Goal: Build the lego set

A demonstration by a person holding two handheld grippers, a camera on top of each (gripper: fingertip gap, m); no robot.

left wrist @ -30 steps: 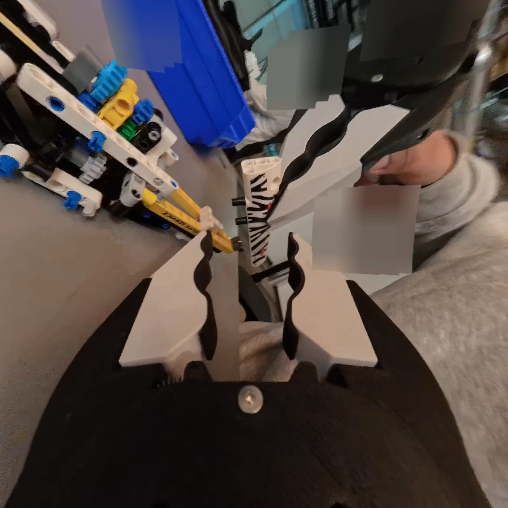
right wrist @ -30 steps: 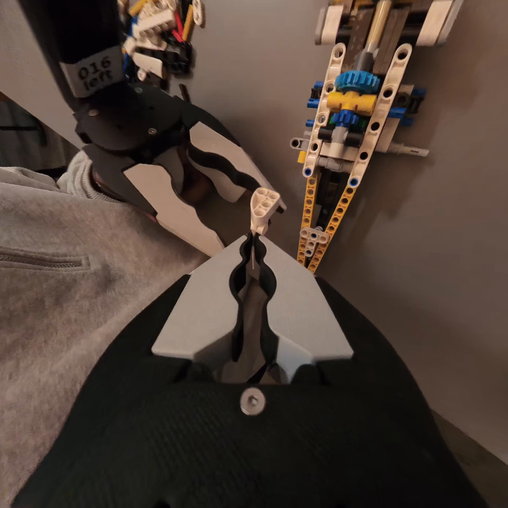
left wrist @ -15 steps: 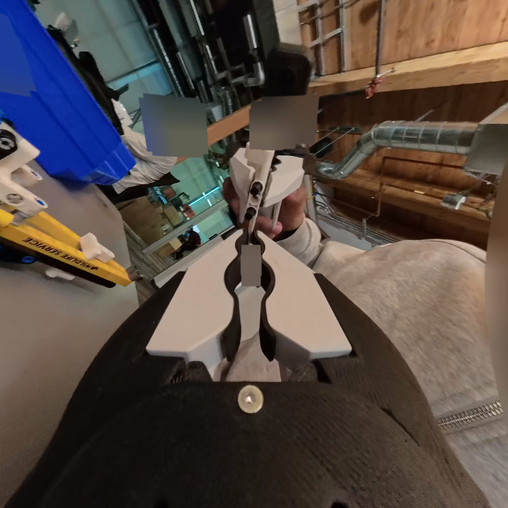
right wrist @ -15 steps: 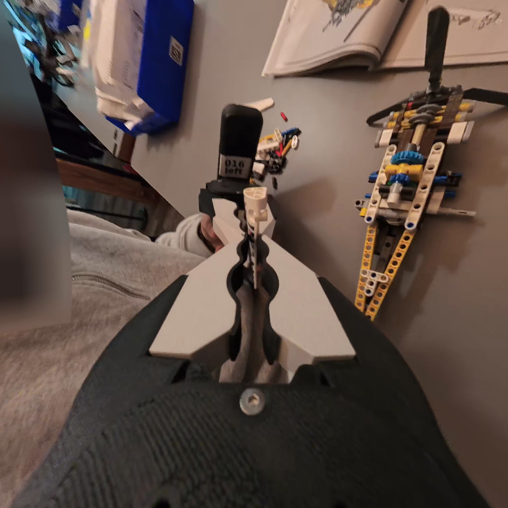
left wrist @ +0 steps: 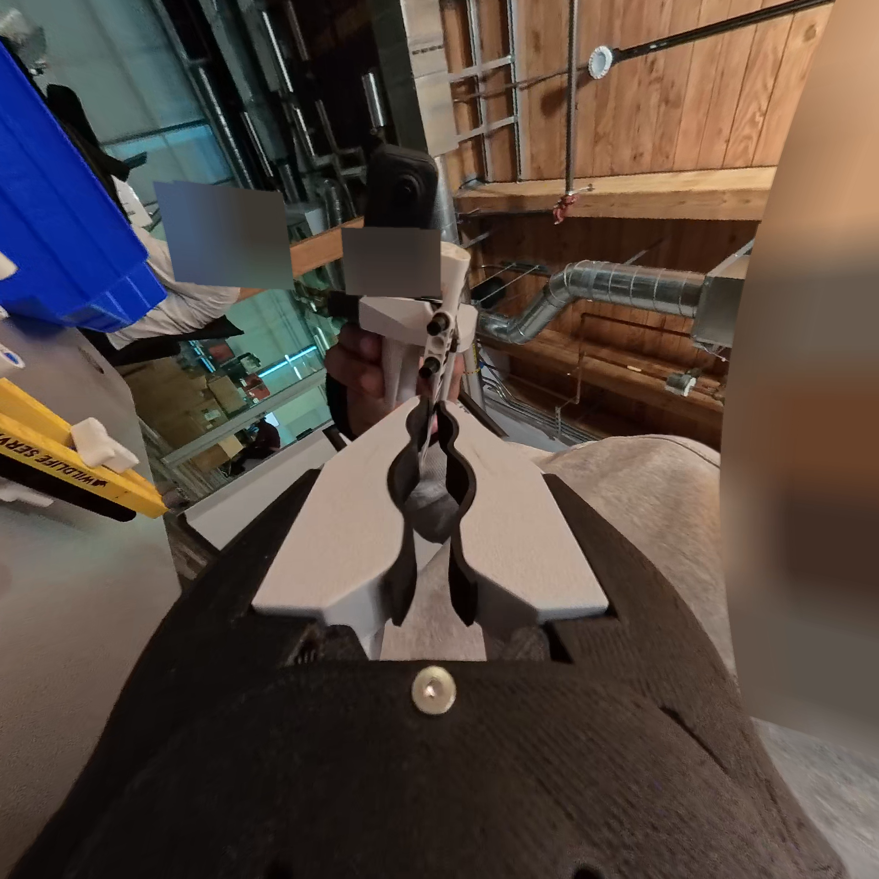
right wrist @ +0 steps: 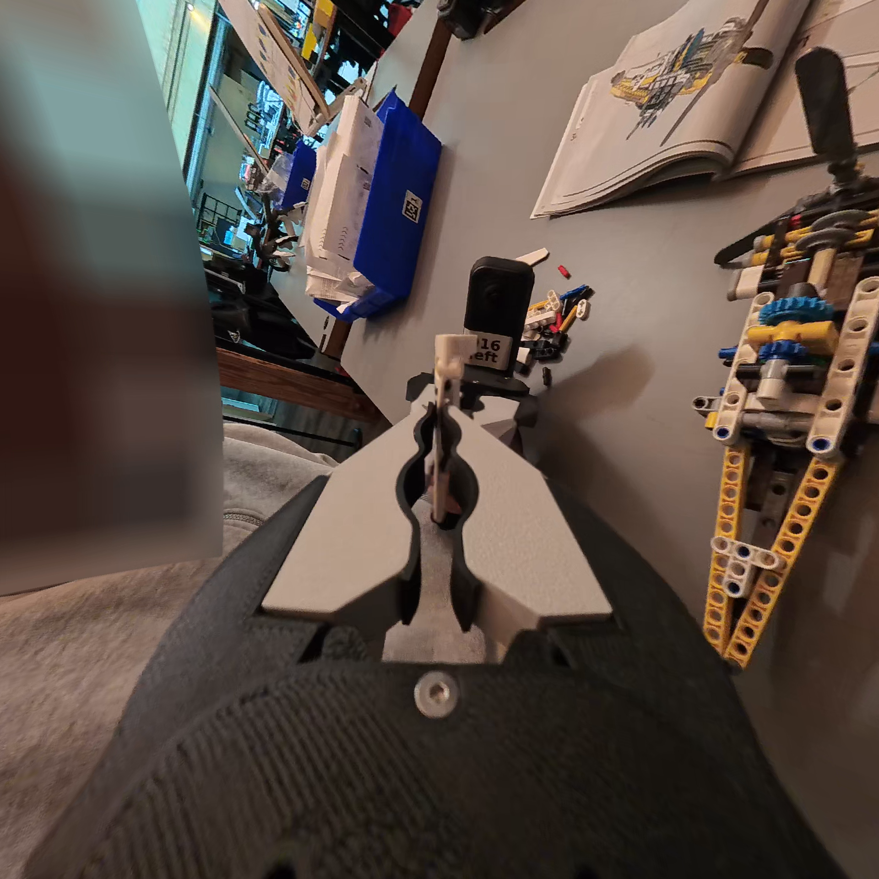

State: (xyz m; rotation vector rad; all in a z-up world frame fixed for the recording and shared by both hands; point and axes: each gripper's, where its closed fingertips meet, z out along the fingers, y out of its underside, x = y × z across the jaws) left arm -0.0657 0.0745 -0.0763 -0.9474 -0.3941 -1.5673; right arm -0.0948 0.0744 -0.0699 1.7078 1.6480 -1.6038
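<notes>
Gripping one thin white lego panel [left wrist: 440, 352] from opposite ends, both claws are raised off the bench [right wrist: 642, 295] and face each other tip to tip. The left claw [left wrist: 430, 413] is closed on the near end of the panel, which runs away from its tips toward the right claw [left wrist: 418, 318] beyond; two black pins [left wrist: 434, 327] stick out of the panel's side. The right claw [right wrist: 440, 418] is likewise clamped on the panel [right wrist: 444, 380], seen edge-on, with the left claw [right wrist: 475, 404] and its camera [right wrist: 497, 299] directly ahead of its tips.

Right of the right claw, the part-built lego model [right wrist: 785, 395] lies flat on the bench, its yellow beams [right wrist: 761, 547] pointing toward the near edge. Ahead of the tips lies a small heap of loose pieces [right wrist: 556, 318]. Farther ahead and right, an open instruction booklet [right wrist: 666, 119] lies flat. Ahead and left stands a blue bin [right wrist: 399, 204] holding white papers. A grey sleeve [right wrist: 119, 642] fills the space left of the right claw.
</notes>
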